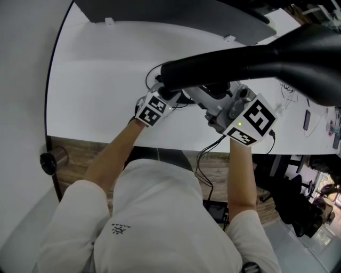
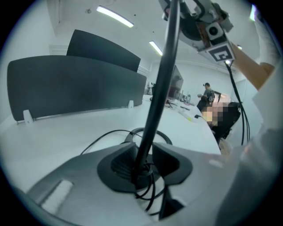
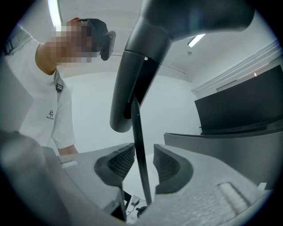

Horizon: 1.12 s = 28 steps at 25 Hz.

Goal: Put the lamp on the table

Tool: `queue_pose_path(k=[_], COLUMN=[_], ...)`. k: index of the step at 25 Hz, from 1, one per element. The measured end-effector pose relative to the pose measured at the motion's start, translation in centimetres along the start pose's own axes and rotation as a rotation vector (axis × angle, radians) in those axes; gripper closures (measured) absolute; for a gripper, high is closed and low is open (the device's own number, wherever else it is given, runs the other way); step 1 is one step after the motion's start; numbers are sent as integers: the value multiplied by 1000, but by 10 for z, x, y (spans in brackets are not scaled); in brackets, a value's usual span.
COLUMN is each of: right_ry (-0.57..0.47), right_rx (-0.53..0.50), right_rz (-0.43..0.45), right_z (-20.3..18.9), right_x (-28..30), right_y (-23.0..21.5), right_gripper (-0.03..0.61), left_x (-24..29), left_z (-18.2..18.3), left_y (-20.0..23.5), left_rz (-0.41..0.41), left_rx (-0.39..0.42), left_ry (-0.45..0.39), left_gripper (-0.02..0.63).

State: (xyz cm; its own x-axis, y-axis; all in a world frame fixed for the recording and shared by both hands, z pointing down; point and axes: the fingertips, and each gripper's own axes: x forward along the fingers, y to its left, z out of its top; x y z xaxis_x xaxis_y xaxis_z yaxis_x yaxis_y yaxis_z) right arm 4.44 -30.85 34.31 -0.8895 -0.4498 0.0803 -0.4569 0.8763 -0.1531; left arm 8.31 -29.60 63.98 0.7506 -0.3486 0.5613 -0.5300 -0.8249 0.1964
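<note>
A black desk lamp (image 1: 256, 58) reaches across the white table (image 1: 96, 96), and its long head hides both grippers' tips from above. My left gripper (image 1: 171, 96) is low on the lamp's stem (image 2: 154, 101), just above the round base (image 2: 164, 137). The stem runs between its pads (image 2: 121, 165), and a gap shows on the right side, so the left gripper (image 2: 143, 161) is open. My right gripper (image 1: 212, 101) is higher up. In its own view the thin stem (image 3: 139, 154) passes between the spread pads of the right gripper (image 3: 143, 165) without touching them, below the lamp head (image 3: 146, 57).
A dark divider panel (image 1: 160, 10) stands along the table's far edge. The lamp's black cord (image 1: 152, 74) loops on the tabletop. A phone (image 1: 306, 120) and small items lie at the right. A black chair (image 1: 298, 205) and a dark cylinder (image 1: 53, 160) are on the floor.
</note>
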Motion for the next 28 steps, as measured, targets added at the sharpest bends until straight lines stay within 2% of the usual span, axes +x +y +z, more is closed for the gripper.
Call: queue_pose_path(k=[8, 15, 28], right_ry=[19, -6, -75], right_rx=[64, 125, 131], right_rz=[-51, -87, -60], right_z=[-17, -19, 1], right_x=[-14, -42, -80], right_y=[-2, 8, 39], right_gripper=[448, 448, 459], left_x=[-28, -59, -135], left_z=[6, 22, 87], left_y=[-1, -4, -27], left_rz=[10, 47, 95], left_rx=[-40, -37, -24], left_ry=[-21, -75, -232], left_gripper=[420, 419, 535])
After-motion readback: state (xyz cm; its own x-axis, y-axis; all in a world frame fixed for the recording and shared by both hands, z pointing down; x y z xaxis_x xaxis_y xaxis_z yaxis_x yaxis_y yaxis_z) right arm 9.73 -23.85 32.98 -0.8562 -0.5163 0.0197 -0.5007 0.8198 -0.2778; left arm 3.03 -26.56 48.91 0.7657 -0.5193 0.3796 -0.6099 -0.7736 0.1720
